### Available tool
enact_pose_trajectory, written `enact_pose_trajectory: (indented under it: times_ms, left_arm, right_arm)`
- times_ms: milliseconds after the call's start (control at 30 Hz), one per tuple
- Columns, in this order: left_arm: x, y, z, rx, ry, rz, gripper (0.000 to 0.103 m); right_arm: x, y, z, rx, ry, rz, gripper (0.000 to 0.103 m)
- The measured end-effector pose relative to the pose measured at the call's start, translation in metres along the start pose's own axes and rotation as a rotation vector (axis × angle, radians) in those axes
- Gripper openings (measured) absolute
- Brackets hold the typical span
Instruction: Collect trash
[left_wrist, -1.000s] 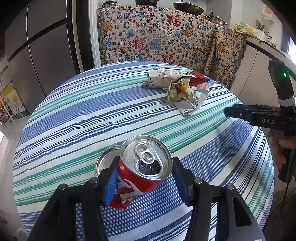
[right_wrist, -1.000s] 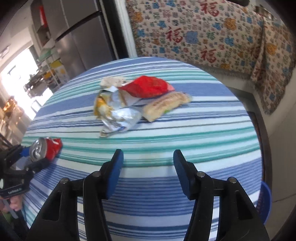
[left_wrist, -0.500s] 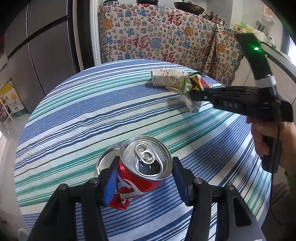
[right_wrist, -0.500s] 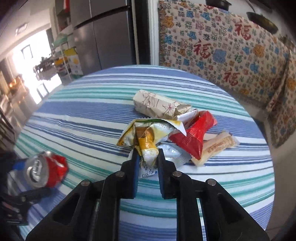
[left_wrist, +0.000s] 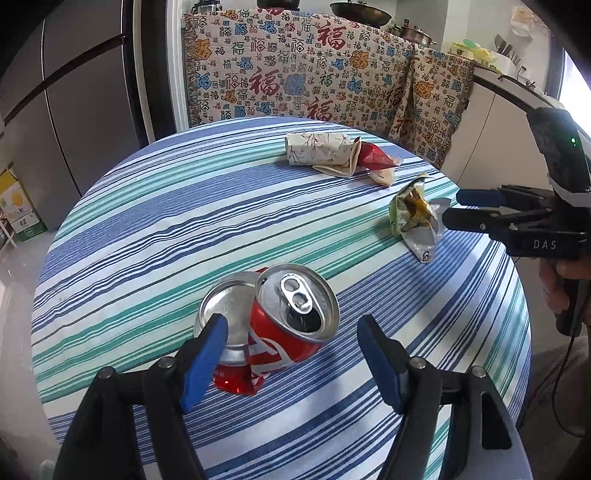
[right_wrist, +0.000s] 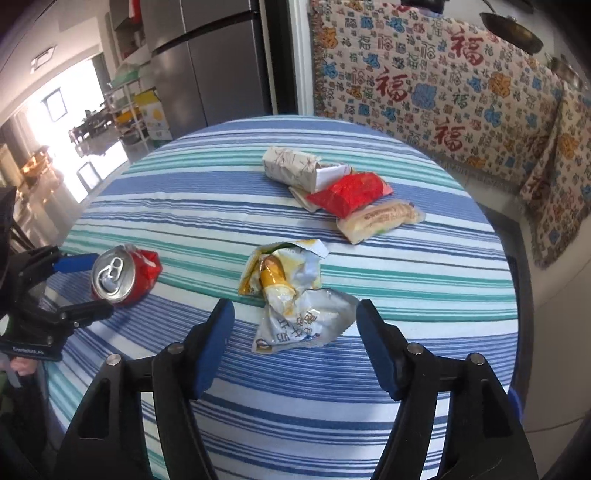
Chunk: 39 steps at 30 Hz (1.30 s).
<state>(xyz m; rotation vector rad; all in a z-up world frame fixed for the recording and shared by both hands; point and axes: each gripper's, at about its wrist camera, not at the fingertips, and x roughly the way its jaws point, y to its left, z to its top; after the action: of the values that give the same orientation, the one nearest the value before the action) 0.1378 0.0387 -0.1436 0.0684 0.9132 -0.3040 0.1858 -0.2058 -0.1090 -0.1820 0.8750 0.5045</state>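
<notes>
A crushed red soda can lies on the striped round table. My left gripper straddles it. Its jaws are opening: the right pad stands clear of the can and the left pad is at its silver base. A crumpled yellow and silver wrapper rests on the cloth just ahead of my right gripper, whose jaws are opening with nothing pressed between them. Farther back lie a floral paper roll, a red wrapper and a beige snack packet.
A counter draped in patterned cloth stands behind the table, with pots on top. A steel fridge is at the back left. A person's hand holds the right gripper's handle near the table's right edge.
The right gripper shut on the yellow wrapper, pulled it out of the pile toward the near edge and then opened. The left jaws widened and the can tipped over between them.
</notes>
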Motion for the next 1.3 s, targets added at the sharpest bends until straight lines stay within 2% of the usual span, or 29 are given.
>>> enact_pose_trajectory:
  times_ms: [233,367,400,433,467,500,533,567,700,767,1033,1300]
  left_arm:
    - [0.008,-0.012,0.003,0.049,-0.001,0.041,0.075]
    - [0.015,-0.015,0.009,0.054,-0.005,0.063,0.075]
    - [0.016,-0.017,0.009,0.067,-0.006,0.071,0.074]
    - [0.017,-0.019,0.009,0.075,-0.004,0.073,0.069]
    - [0.016,-0.019,0.009,0.081,-0.005,0.072,0.056]
    - [0.016,-0.019,0.009,0.083,-0.003,0.069,0.032]
    - [0.012,-0.018,0.01,0.074,-0.012,0.046,0.03]
    - [0.011,-0.016,0.01,0.061,-0.009,0.04,0.03]
    - [0.005,-0.01,0.011,0.023,-0.025,0.027,0.03]
    - [0.003,-0.009,0.012,0.002,-0.032,0.012,0.029]
    - [-0.007,-0.023,0.022,-0.032,-0.066,-0.046,0.029]
    - [0.004,-0.057,0.039,-0.026,-0.066,-0.114,0.029]
  right_arm:
    - [0.007,0.024,0.004,-0.117,0.01,0.039,0.071]
    - [0.028,0.028,0.006,-0.118,0.039,-0.003,0.07]
    - [0.035,0.029,0.007,-0.127,0.055,-0.007,0.057]
    - [0.043,0.03,0.007,-0.137,0.082,-0.008,0.025]
    - [0.045,0.03,0.008,-0.135,0.081,-0.041,0.015]
    - [0.043,0.027,0.01,-0.105,0.075,-0.031,0.013]
    - [0.039,0.023,0.011,-0.062,0.069,0.002,0.01]
    - [0.033,0.02,0.013,-0.033,0.049,0.03,0.009]
    - [0.008,0.016,0.015,0.008,-0.015,0.05,0.009]
    - [0.003,0.008,0.012,0.043,-0.017,0.067,0.009]
    - [-0.012,-0.028,-0.014,0.148,-0.005,0.035,0.009]
    - [-0.038,-0.051,-0.038,0.206,-0.018,0.019,0.009]
